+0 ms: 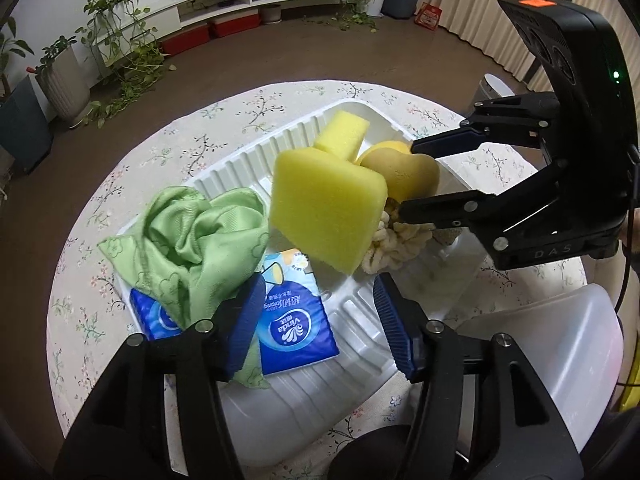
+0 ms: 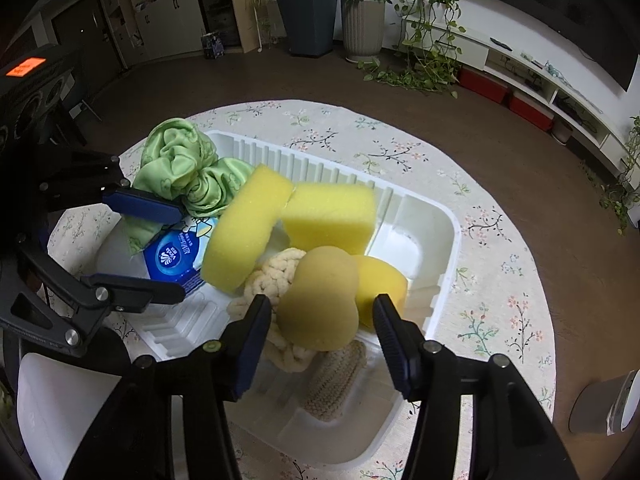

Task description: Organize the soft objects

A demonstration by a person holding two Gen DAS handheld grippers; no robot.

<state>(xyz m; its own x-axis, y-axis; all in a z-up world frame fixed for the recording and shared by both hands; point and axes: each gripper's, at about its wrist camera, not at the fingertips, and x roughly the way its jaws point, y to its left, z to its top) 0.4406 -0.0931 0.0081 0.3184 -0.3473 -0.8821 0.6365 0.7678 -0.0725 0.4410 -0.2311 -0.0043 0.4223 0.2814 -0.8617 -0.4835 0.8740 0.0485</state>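
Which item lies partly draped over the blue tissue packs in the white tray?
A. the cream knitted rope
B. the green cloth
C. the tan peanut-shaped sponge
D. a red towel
B: the green cloth spills over the blue tissue packs at one end of the white tray.

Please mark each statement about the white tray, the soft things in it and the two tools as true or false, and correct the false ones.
1. The green cloth hangs over the rim of the white tray. True.
2. The left tool is shut on the blue tissue pack. False: its jaws stand apart and grip nothing.
3. Two yellow sponges lie in the tray. True.
4. The right tool squeezes the tan peanut-shaped sponge. False: its fingers stand on either side and do not press it.
5. The tablecloth is plain red. False: it is pale with flowers.
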